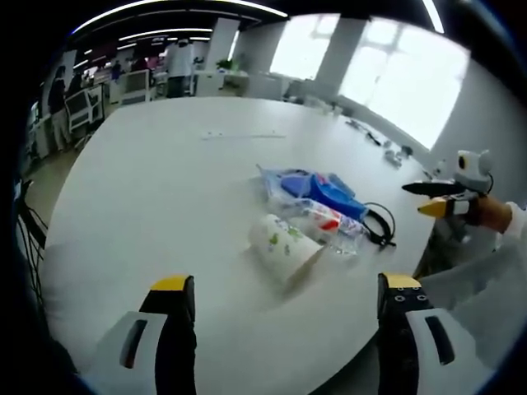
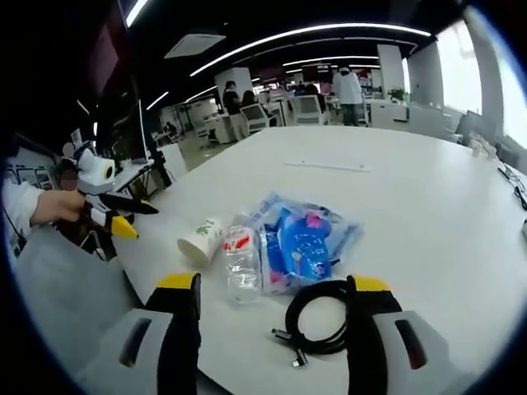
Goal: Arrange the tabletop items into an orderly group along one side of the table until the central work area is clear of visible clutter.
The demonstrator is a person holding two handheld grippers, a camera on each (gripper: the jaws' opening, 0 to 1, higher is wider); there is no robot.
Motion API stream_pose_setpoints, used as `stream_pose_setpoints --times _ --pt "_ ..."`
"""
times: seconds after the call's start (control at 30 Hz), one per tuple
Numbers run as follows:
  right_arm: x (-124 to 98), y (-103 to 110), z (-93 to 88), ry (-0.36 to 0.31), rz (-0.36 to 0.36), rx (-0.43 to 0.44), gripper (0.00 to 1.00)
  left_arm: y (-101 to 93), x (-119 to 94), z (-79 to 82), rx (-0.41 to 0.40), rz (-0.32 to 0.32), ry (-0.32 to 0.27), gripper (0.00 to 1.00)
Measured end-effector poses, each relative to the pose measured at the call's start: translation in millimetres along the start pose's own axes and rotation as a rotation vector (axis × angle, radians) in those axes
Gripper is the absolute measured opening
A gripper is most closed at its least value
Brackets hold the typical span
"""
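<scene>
Between the spread jaws of the right gripper (image 2: 272,292), which hold nothing, lies a coiled black cable (image 2: 317,317) with its plugs trailing toward the camera; just beyond it a clear water bottle (image 2: 243,260) lies on its side, touching a blue plastic packet (image 2: 303,242), and a paper cup (image 2: 202,239) lies tipped over just to the bottle's left. Seen from the left gripper (image 1: 282,292), likewise wide open and empty, the same cup (image 1: 282,242) is nearest, then the bottle (image 1: 325,224) and packet (image 1: 317,191), with the cable (image 1: 379,224) at the far side near the table (image 1: 165,181) edge. All four things sit close together by the edge where the person stands, so the step in hand is probably tidying the cluster rather than carrying anything far (the wide middle of the table already looks bare apart from a thin pale strip (image 2: 328,165) farther off). A sound approach would be to take the cup first, gripping across its wall lightly since paper crushes, and stand it upright beside the bottle. The cable is floppy; pinching the bundled loop, not a loose end, should keep it from uncoiling.
</scene>
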State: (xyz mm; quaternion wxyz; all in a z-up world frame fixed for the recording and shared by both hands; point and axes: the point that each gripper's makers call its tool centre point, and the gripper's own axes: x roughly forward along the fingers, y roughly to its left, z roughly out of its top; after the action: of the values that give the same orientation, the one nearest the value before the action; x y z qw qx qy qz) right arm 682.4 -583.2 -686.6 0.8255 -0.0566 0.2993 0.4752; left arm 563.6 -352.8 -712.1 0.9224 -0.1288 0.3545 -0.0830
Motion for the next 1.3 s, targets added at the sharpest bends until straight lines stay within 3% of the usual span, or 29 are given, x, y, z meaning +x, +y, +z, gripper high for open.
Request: stream_pose_setpoints --times 0.6,1.0,1.3 --pt "19.5 24.7 10.4 -0.006 0.066 -0.115 0.63 1.5 3.9 -5.8 -0.01 -0.004 0.002 0.87" --pt "36.3 40.6 9.9 0.027 0.104 -0.216 0.59 0.4 2.5 -9.0 -0.027 -0.004 -0.006 0.87" --pt "49.8 43.0 8.0 0.058 0.128 -0.226 0.59 -0.2 -2.2 -7.1 -0.043 0.005 -0.023 0.86"
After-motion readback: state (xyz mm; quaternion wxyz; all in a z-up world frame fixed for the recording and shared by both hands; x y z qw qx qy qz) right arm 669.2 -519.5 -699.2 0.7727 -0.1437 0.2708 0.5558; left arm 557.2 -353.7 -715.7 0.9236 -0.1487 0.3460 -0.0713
